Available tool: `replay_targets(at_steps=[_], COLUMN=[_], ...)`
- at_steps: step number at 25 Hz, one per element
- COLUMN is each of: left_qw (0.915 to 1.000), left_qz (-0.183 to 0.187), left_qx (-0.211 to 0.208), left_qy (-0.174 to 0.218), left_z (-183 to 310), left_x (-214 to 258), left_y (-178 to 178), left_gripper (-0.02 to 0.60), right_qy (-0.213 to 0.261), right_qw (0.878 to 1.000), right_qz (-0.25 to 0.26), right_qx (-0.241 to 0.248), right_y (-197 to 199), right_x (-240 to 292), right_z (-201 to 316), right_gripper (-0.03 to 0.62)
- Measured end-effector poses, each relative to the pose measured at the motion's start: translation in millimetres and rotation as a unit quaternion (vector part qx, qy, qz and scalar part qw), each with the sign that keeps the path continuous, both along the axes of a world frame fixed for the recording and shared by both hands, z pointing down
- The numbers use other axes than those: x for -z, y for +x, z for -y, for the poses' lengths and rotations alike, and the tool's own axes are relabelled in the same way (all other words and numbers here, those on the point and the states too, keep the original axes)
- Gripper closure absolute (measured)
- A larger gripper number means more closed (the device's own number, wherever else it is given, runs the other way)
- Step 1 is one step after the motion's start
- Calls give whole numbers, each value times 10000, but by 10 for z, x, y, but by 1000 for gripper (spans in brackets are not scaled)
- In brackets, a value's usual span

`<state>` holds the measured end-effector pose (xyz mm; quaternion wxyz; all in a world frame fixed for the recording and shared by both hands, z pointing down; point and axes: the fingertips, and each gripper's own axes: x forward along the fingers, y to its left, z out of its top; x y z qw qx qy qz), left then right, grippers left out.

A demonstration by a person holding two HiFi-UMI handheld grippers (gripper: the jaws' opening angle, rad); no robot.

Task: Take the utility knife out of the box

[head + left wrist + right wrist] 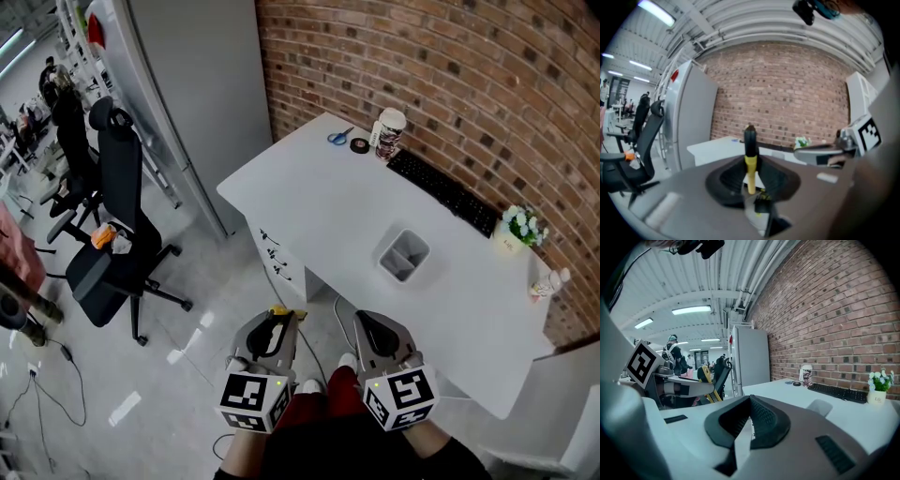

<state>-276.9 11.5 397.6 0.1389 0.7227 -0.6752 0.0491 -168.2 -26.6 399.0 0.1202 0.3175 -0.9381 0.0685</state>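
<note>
Head view: the left claw [278, 319] and right claw [367, 323] are held side by side at 6 o'clock, over the floor and short of the white table [328, 202]. The grey box [405, 234] is seen on the table at 1 o'clock from the claws, well apart from both. Of the utility knife [279, 310], only a yellow tip is made out here, at the left claw's nose.

Left gripper view: the grip is settled here. The jaws are clamped on the knife, whose yellow-and-black body stands upright between them, black end at 12 o'clock. The right claw is seen at 3 o'clock.

Right gripper view: the jaws are pressed together with nothing between them. A cup [805, 376], keyboard [839, 392] and potted plant [879, 390] are noted on the table towards 3 o'clock. The left claw with the knife is seen at 9 o'clock.
</note>
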Motion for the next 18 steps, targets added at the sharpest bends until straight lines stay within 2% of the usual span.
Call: replay_targets(at_steps=[18], left_qw=[9993], left_qz=[-249], left_qx=[281], left_qy=[-87], left_z=[-245], left_x=[-148], left_y=[-183], left_gripper=[506], right_qy=[25], right_qw=[9997], right_qz=[-16], right_qx=[261], right_y=[-178], right_x=[-20], right_z=[-148], right_gripper=[586])
